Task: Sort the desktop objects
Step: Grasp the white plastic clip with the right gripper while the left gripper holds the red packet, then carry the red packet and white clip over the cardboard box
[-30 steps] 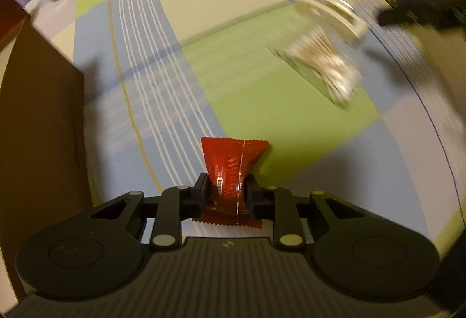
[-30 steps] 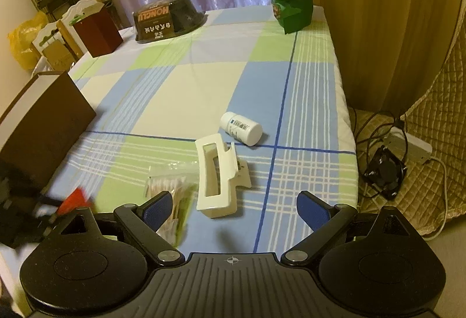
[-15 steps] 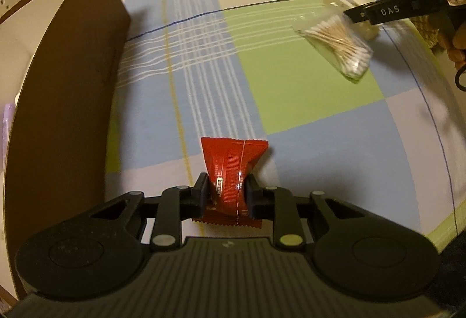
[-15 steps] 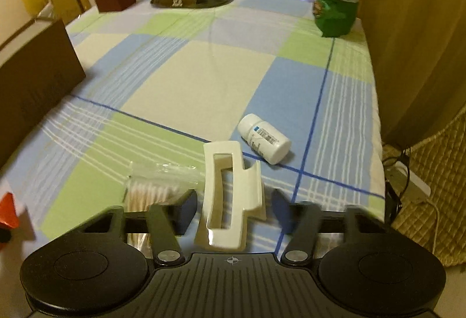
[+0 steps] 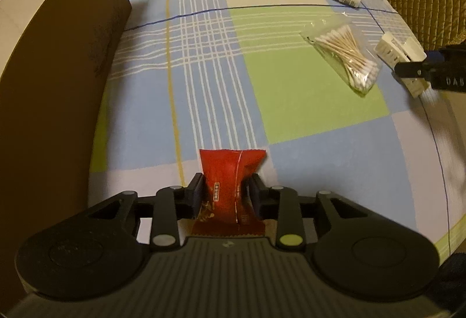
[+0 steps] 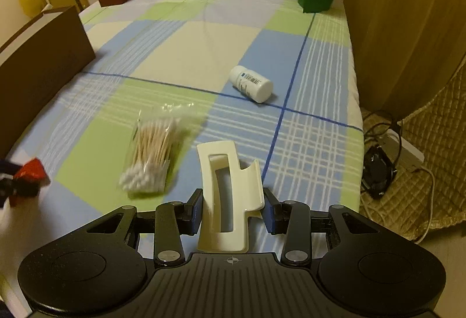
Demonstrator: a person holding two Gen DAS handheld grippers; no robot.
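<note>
Two tools, each loaded: left tool point(image 5: 225, 193) clenched on red snack packet point(image 5: 231, 184), lower centre; right tool point(image 6: 233, 211) now pinching cream hair claw point(image 6: 228, 195), ungripped a moment ago. Clear bag point(image 6: 153, 153) holding cotton swabs, left of centre. White bottle point(image 6: 252, 83) lying on checked worktop point(image 6: 189, 56). Brown box point(image 5: 55, 62), frame left, contents unseen.

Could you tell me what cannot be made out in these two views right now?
- Cardboard box: inside hidden by its wall, left wrist view.
- Red packet: print too small; a smear at the right wrist view's edge.
- White bottle: label too small.
- Right hand-held gripper: pads flank the white clip; contact unclear.
- Left hand-held gripper: lower packet hidden.
</note>
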